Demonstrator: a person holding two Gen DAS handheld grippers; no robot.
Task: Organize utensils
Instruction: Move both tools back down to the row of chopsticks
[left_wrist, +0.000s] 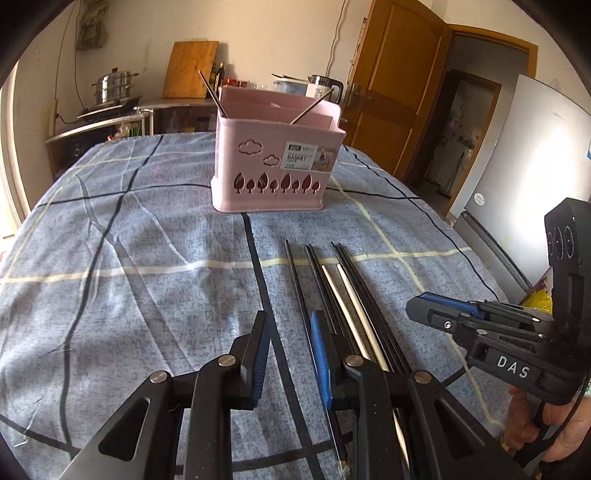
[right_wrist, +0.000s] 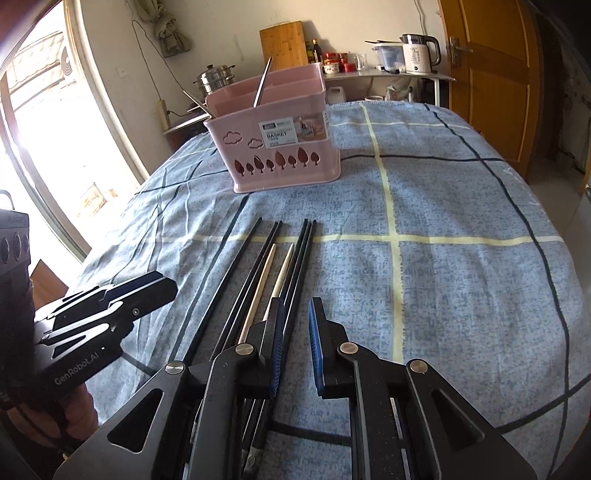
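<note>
Pink plastic basket (left_wrist: 275, 162) sits far back on the blue checked cloth (left_wrist: 129, 258), with a few sticks poking out. Black and pale chopsticks (left_wrist: 343, 291) lie in a row near us. Both the left gripper (left_wrist: 288, 360) and the right gripper (right_wrist: 295, 347) hang above them, fingers apart, holding nothing.

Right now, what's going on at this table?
A person holds two grippers over loose chopsticks on the checked tablecloth. The left gripper and right gripper are both open, holding nothing. The pink basket beyond already has a few utensils standing in it; the rest await sorting.
</note>
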